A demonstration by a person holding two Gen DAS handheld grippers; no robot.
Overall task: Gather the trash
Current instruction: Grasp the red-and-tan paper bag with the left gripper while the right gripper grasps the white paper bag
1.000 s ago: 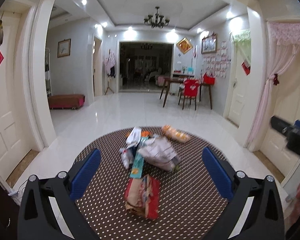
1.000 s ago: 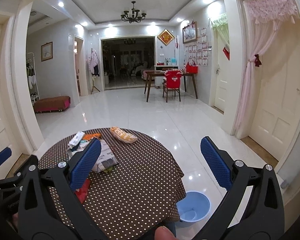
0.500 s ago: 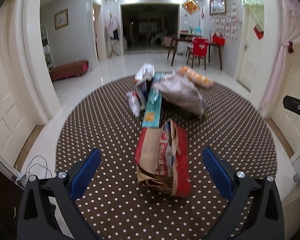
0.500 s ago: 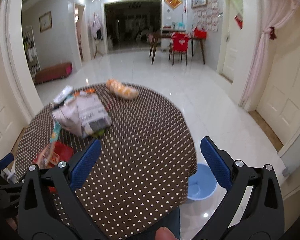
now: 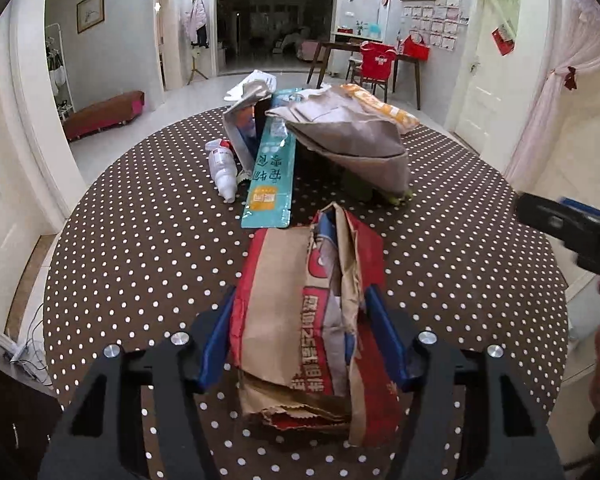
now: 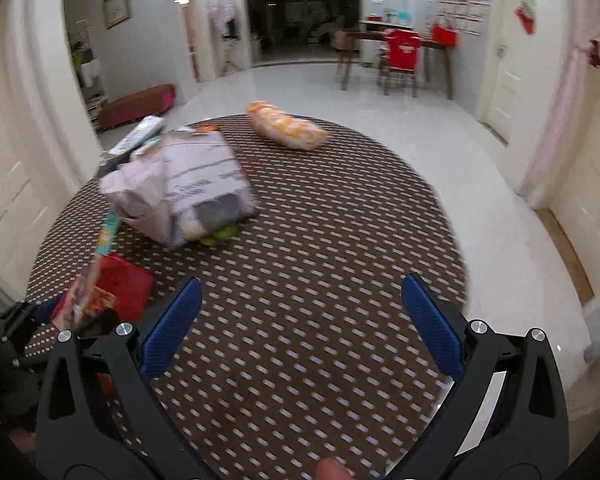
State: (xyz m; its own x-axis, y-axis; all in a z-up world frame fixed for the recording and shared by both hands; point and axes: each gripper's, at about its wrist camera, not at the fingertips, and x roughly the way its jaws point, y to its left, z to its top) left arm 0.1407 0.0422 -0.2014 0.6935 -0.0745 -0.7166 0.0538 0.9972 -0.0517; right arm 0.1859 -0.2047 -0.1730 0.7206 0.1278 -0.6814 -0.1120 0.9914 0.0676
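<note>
Now your left gripper [image 5: 304, 344], jaws just closing, clamps crumpled red-and-brown paper bag [image 5: 312, 320] on polka-dot table [image 5: 140, 240]. Right gripper [image 6: 300, 336] spread, empty. Next: lift bag, carry to bin.

Paper bag [image 5: 312, 312] nearest on the table [image 5: 140, 240] — flat carton [image 5: 270, 176] behind, bottle [image 5: 222, 166] at its left.

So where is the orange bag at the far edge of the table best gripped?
Across its narrow middle, from above. The orange bag lies flat and long, clear of the pile, so the open right tongs can straddle its short width.
</note>
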